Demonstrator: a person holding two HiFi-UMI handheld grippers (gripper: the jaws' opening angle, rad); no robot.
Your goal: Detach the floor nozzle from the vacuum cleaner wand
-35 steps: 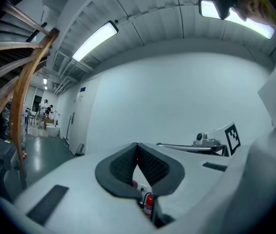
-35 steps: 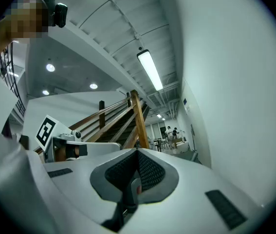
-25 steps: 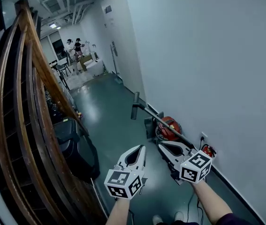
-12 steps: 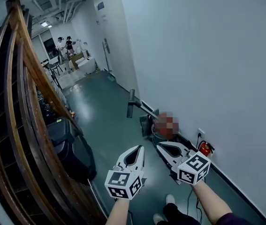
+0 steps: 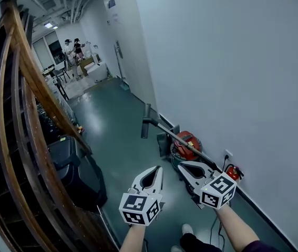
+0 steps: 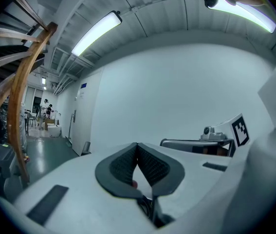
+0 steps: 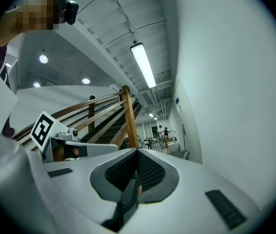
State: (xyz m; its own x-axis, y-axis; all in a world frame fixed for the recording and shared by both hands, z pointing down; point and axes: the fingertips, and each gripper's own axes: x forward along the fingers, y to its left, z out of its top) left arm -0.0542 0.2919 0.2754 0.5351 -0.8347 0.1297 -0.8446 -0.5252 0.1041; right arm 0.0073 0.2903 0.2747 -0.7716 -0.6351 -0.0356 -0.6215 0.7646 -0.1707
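Head view: two claws, left claw (image 5: pixel 157 168) and right claw (image 5: pixel 183 165), jaws together, empty. One vacuum cleaner (image 5: pixel 187 143) mid-frame; one wand (image 5: pixel 176 137), one floor nozzle (image 5: pixel 146 121) at its upper-left end. Wand's lower end hidden behind right claw.

The glossy dark-green floor (image 5: pixel 112 127) runs down a corridor between a white wall (image 5: pixel 233 62) and a wooden stair rail (image 5: pixel 33 83). A red vacuum cleaner (image 5: pixel 189 142) sits on it against the wall, with a small red fire extinguisher (image 5: pixel 234 171) near it at the wall's foot. A black bin (image 5: pixel 78 167) stands by the rail — 2 people (image 5: pixel 73 47) stand at the far end.
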